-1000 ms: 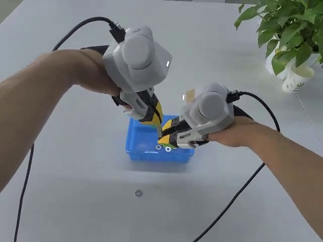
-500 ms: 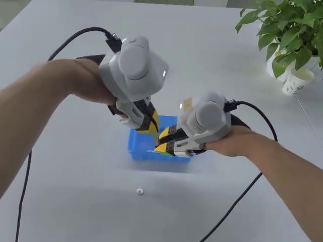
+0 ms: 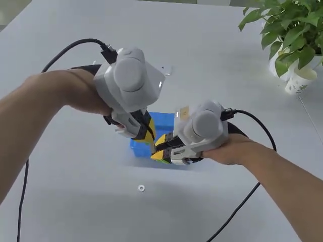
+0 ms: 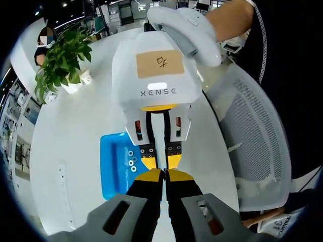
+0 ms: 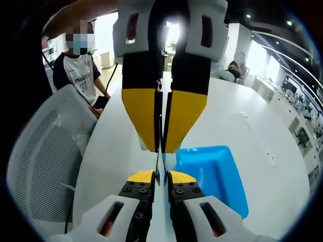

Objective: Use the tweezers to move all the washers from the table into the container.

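A blue container (image 3: 163,121) sits mid-table; several washers (image 4: 132,162) lie inside it. One washer (image 3: 141,188) lies on the table in front of it. My left gripper (image 3: 148,135) and right gripper (image 3: 157,151) meet tip to tip over the container's near edge. In the right gripper view, thin silver tweezers (image 5: 160,151) run between my right gripper's (image 5: 160,177) shut yellow tips and up into the left gripper's closed jaws. The left gripper (image 4: 164,174) is shut too, facing the right one's tips (image 4: 161,162). The tweezers' tips are hidden.
A potted plant (image 3: 292,35) stands at the table's far right corner. Black cables (image 3: 65,48) trail from both grippers across the table. A white mesh chair (image 4: 252,141) stands beside the table, and a person (image 5: 81,65) stands beyond it.
Both grippers, still tip to tip, have drifted from above the container's inside toward its near edge. The washers inside are now hidden behind them in the head view.
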Demonstrator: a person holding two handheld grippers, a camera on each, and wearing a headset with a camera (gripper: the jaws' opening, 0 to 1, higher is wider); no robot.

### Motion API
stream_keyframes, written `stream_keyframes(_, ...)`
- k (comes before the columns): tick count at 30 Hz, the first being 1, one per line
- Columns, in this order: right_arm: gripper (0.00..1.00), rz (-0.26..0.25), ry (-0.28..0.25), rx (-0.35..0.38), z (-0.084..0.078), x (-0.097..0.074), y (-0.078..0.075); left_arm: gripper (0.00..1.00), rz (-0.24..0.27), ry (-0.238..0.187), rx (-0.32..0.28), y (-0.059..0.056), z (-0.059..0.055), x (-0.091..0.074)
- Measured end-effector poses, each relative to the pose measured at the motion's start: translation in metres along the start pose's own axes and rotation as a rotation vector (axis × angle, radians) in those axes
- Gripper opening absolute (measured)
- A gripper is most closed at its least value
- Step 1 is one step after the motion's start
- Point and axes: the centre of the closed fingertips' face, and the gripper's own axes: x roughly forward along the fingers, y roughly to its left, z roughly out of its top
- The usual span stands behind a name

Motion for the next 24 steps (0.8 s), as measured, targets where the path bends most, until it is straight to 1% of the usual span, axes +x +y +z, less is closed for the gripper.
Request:
stream_keyframes(10, 0.11, 0.013, -0.01, 0.002, 0.0, 0.01, 0.014, 0.05, 0.002, 0.006, -0.008, -0.014, -0.008, 0.006)
stream_keyframes(15, 0.11, 0.02, -0.012, 0.001, 0.0, 0.015, 0.022, 0.05, 0.005, 0.007, -0.016, -0.022, -0.015, 0.009)
stream_keyframes(24, 0.11, 0.034, -0.021, 0.007, -0.002, 0.025, 0.036, 0.05, 0.0, 0.015, -0.022, -0.036, -0.02, 0.014)
